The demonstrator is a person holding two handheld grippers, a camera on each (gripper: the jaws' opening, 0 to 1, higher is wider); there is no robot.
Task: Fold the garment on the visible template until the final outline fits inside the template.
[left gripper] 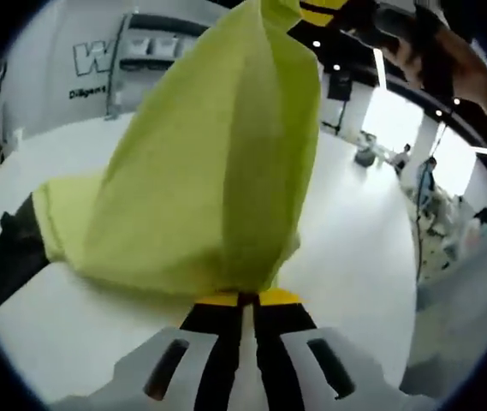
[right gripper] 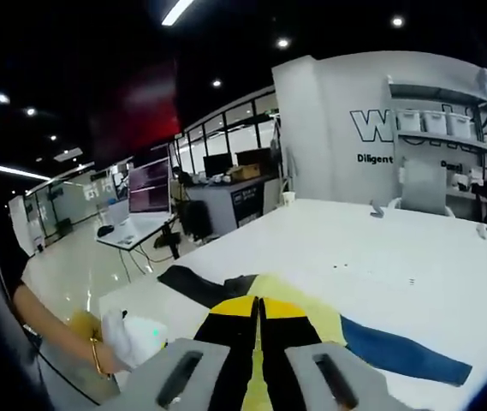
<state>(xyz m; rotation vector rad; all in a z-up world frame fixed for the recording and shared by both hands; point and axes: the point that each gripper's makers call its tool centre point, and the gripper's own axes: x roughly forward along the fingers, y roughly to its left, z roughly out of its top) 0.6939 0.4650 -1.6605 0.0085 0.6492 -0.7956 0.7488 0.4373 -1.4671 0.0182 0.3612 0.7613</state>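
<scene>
Left gripper view: left gripper (left gripper: pixel 245 299) jaws closed on the yellow-green garment (left gripper: pixel 204 180), stretched lengthwise from bottom centre to the frame top, above the white worktop (left gripper: pixel 354 248).
Right gripper view: right gripper (right gripper: pixel 258 306) jaws pinch the garment (right gripper: pixel 311 310), lower centre; office desks (right gripper: pixel 217 201) behind.

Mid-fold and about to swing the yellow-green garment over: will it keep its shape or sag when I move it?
Probably floppy: the yellow-green garment hangs in a draped cone between the left gripper and the other gripper at the view's top. It looks thin and light, creasing softly. The right gripper seems shut on its edge, so it may trail across the white table.
</scene>
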